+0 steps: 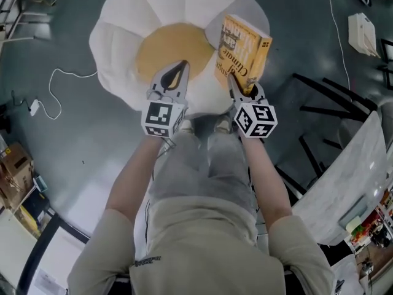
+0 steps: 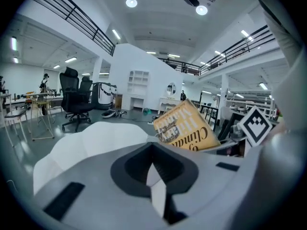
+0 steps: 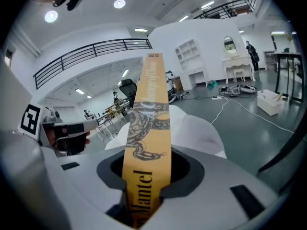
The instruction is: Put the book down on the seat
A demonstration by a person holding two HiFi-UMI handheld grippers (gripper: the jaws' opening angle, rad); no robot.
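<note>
A yellow book [image 1: 242, 49] stands on edge above the right side of a flower-shaped seat [image 1: 120, 39], which has white petals round a yellow middle [image 1: 167, 49]. My right gripper [image 1: 237, 82] is shut on the book's lower end. In the right gripper view the spine [image 3: 147, 128] rises from between the jaws, with the seat [image 3: 199, 131] behind it. My left gripper [image 1: 183, 67] hovers over the seat's near edge, jaws together and holding nothing. The left gripper view shows the book [image 2: 184, 131] to its right and the white seat [image 2: 93, 140] ahead.
The seat stands on a grey floor. A white cable [image 1: 56, 86] lies to its left and a white box [image 1: 362, 32] at the far right. Black bars [image 1: 325, 106] lie to the right, beside a cloth-covered table [image 1: 350, 177]. A black office chair [image 2: 76, 99] stands further off.
</note>
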